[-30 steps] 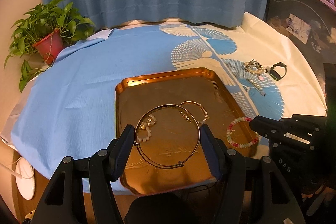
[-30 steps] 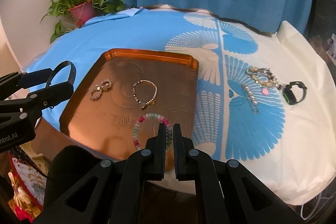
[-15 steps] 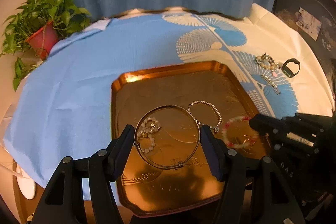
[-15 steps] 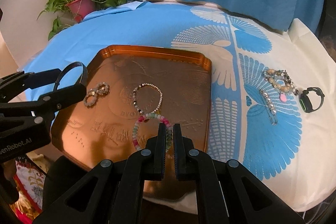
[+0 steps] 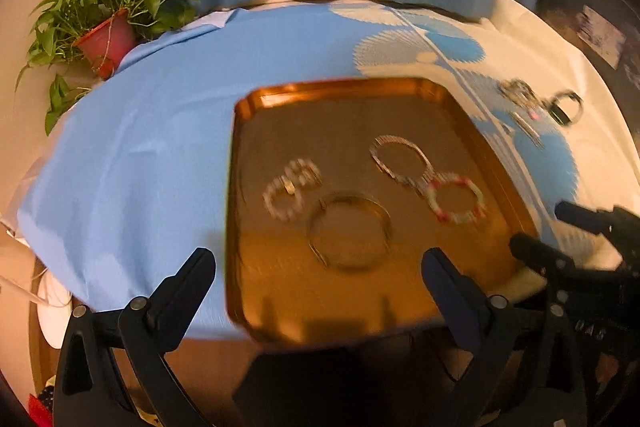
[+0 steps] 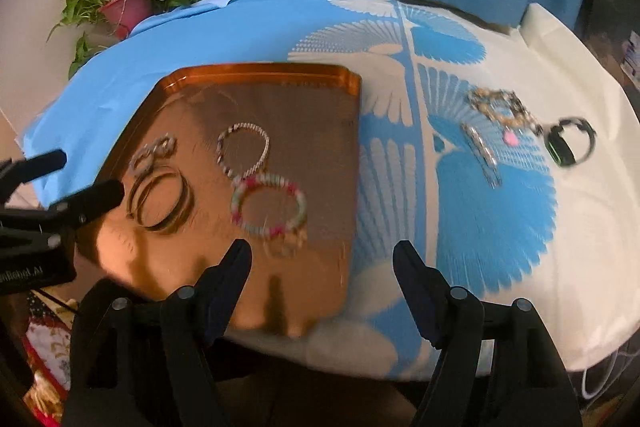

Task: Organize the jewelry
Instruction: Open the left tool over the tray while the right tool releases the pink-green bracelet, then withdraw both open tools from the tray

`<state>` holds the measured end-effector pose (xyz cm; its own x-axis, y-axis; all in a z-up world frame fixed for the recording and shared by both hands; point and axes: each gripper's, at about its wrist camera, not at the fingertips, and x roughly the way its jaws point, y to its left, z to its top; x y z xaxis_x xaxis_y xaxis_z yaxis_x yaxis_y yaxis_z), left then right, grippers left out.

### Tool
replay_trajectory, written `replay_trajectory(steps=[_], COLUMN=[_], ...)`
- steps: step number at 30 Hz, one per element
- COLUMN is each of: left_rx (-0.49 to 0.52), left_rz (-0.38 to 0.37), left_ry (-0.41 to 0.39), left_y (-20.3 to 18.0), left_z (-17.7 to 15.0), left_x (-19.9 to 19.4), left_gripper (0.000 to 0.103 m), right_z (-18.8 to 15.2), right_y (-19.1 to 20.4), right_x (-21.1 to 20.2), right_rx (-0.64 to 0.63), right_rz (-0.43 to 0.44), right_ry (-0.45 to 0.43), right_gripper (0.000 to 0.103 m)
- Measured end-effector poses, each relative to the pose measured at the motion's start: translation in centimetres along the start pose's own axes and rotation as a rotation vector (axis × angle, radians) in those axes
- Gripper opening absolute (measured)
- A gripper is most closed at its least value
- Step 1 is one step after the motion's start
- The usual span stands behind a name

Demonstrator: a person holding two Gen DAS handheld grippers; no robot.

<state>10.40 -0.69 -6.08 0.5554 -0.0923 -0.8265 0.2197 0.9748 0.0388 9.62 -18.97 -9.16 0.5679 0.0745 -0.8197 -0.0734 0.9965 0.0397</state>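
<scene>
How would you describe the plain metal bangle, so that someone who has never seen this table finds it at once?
Look at the copper tray on the blue tablecloth. The bangle lies in its near half, between a small beaded bracelet and a pink-and-white beaded one. It alone is a smooth, thin metal hoop with no beads.

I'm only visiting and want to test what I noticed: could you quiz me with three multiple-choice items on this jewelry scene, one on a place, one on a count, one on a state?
1. Where does the thin plain metal bangle lie?
A in the copper-coloured metal tray
B on the blue cloth
C by the plant

2. How many pieces lie in the tray?
A two
B four
C six

3. What sits between the left gripper's jaws?
A a bracelet
B a watch
C nothing

Answers: 1 A, the bangle rests on the tray floor. 2 B, two bead bracelets, a small ring cluster and the bangle. 3 C, its jaws are opening, nothing gripped.
</scene>
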Motion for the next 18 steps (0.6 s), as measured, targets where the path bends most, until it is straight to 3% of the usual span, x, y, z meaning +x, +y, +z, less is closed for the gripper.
replay_trajectory(steps=[18], left_rx=[0.042], left_rz=[0.015], left_ry=[-0.114], left_y=[-4.3], left_z=[-5.2], left_x=[-10.5], left_gripper=[0.102], right_z=[-7.3], right_y=[0.6], right_x=[-11.7], right_rx=[0.001], right_rz=[-0.003], right_ry=[-0.123], right_gripper=[0.074])
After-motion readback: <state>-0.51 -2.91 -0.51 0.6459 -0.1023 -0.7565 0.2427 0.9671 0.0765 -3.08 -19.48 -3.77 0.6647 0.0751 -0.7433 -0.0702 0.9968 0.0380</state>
